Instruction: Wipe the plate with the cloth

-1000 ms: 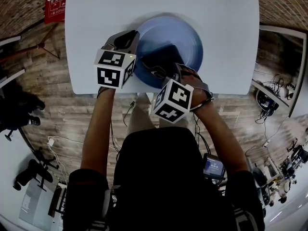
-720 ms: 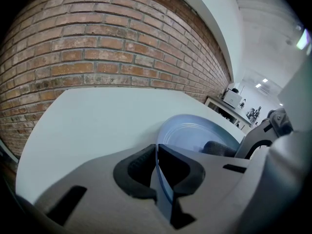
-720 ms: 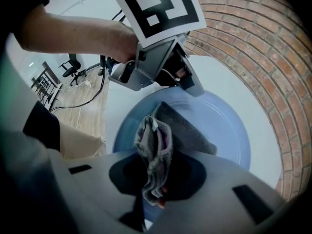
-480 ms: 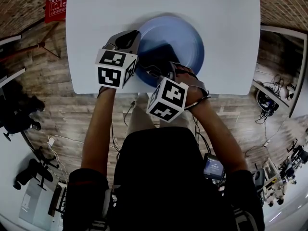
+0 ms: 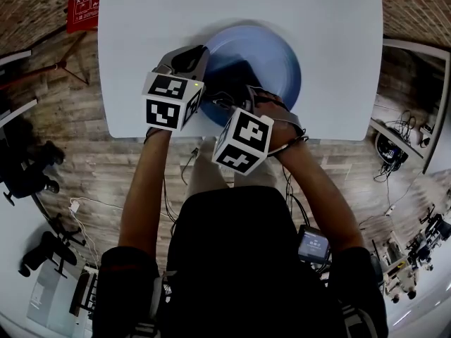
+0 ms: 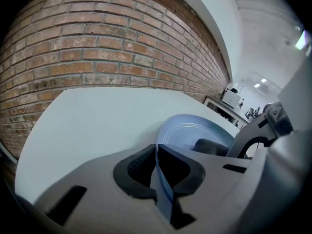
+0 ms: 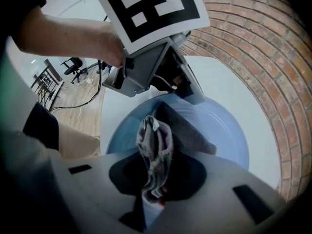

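Observation:
A light blue plate (image 5: 271,58) lies on the white table (image 5: 141,34) near its front edge. My left gripper (image 5: 189,60) is shut on the plate's left rim; in the left gripper view the thin rim (image 6: 161,179) runs between the pads of my left gripper (image 6: 157,152). My right gripper (image 5: 236,97) reaches in over the near rim and is shut on a dark grey cloth (image 5: 234,76). The right gripper view has the bunched cloth (image 7: 155,145) pinched in my right gripper (image 7: 155,179), its free end spread on the plate (image 7: 224,135).
The table's front edge (image 5: 211,134) runs just under both grippers, with wooden floor below it. A brick wall (image 6: 97,48) stands behind the table. A red box (image 5: 81,13) sits on the floor at the far left. Cables lie on the floor at the right.
My right gripper has shifted a little to the left with the cloth, dragging it across the plate. The left gripper has kept its hold on the rim.

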Available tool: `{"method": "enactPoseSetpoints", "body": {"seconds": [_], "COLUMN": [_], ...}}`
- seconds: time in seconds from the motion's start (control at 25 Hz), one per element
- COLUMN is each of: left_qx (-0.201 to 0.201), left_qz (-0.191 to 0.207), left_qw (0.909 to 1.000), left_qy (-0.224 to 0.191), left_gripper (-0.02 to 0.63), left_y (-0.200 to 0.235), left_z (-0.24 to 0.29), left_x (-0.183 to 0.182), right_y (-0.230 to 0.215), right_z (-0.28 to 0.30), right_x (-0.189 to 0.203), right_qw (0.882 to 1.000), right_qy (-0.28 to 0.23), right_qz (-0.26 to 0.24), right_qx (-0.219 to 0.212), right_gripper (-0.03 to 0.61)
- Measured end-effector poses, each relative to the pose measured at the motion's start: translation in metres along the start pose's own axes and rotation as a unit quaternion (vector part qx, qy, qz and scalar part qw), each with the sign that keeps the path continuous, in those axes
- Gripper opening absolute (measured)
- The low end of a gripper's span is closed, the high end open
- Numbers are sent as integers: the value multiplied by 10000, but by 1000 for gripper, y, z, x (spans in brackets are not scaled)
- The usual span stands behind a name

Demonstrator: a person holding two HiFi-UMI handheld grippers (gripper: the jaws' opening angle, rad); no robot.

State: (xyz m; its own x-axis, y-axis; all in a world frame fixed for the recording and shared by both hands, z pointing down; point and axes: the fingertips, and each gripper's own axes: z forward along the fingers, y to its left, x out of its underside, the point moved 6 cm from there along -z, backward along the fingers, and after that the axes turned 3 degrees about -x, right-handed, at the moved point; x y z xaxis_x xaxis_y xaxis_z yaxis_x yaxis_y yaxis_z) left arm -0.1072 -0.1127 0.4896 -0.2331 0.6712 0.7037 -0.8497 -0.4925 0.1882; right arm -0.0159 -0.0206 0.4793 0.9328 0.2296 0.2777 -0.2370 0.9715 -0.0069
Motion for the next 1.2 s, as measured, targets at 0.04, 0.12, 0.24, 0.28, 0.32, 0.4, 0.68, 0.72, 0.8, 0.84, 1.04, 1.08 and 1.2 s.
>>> {"method": "enactPoseSetpoints", "body": {"seconds": [0.04,0.12,0.24,0.28,0.32,0.4,0.68,0.72,0.8,0.84,1.04,1.08,1.2], "left_qx": [4,14,25,25,22,18,29,23,19,20,4,0,-15], "left_qz": [1,4,0,-4,-7,-8,-29,-36,-46,-48,-57,-59,-62], "left_qw": [10000,10000,10000,10000,10000,10000,10000,10000,10000,10000,10000,10000,10000], "left_qy": [1,0,-8,-6,-2,0,12,9,4,5,-8,-10,-6], "left_gripper": [31,31,31,31,31,31,31,31,31,31,31,31,31], "left_y": [0,0,0,0,0,-1,-2,-2,-2,-2,0,0,-1], "left_z": [0,-1,-1,-1,-1,-1,0,0,0,0,0,0,0], "left_x": [0,1,0,0,0,1,-1,-1,-1,0,1,1,0], "right_y": [-1,-3,-6,-7,-8,-11,-23,-24,-26,-27,-34,-35,-41], "right_z": [0,0,0,1,1,1,-1,-1,-2,-2,-1,-1,-3], "right_x": [-1,-3,-5,-5,-5,-4,-1,-1,0,0,0,1,3], "right_qw": [10000,10000,10000,10000,10000,10000,9999,9999,9999,9999,9998,9998,9997], "right_qy": [6,5,-4,0,2,1,47,50,56,61,67,58,60], "right_qz": [-17,-29,1,6,6,9,39,35,33,32,60,73,108], "right_qx": [9,20,-3,-1,9,25,103,103,105,114,177,182,203], "right_gripper": [57,57,57,57,57,57,57,57,57,57,57,57,57]}}
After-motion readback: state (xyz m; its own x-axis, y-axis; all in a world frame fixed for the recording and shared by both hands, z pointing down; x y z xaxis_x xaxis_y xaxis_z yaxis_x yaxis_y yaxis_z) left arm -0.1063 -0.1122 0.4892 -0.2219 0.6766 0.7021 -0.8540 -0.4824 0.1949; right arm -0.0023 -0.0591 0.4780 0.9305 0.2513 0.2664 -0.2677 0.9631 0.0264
